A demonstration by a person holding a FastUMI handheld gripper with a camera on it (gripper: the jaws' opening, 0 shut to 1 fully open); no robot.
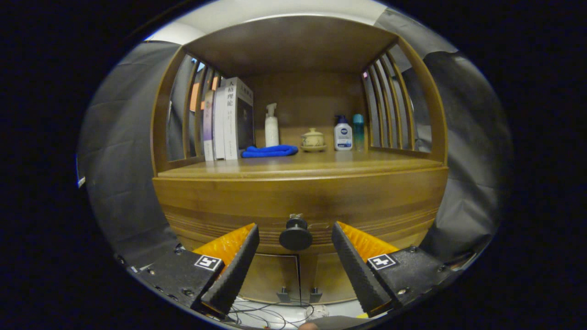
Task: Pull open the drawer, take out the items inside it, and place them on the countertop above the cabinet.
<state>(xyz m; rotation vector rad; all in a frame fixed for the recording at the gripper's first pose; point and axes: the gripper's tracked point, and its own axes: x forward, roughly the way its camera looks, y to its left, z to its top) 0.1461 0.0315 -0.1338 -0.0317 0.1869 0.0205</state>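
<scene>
The gripper point(296, 233) stood with fingers spread apart, the drawer point(302, 201) knob point(296, 234) between them (touching neither), clear gaps either side; the countertop point(321, 166) edge lay beyond.

A big brown wooden cabinet point(300, 201) stands in the middle, with thin wooden bars point(387, 107) on each side and a wooden roof point(289, 43) over its shelf. Dark grey cloth point(124, 169) hangs as the wall on both sides of it, and a pale ceiling point(284, 9) shows above. Down low are two small cabinet doors point(275, 275), and thin wires point(270, 314) lie on the light floor point(284, 316).
</scene>
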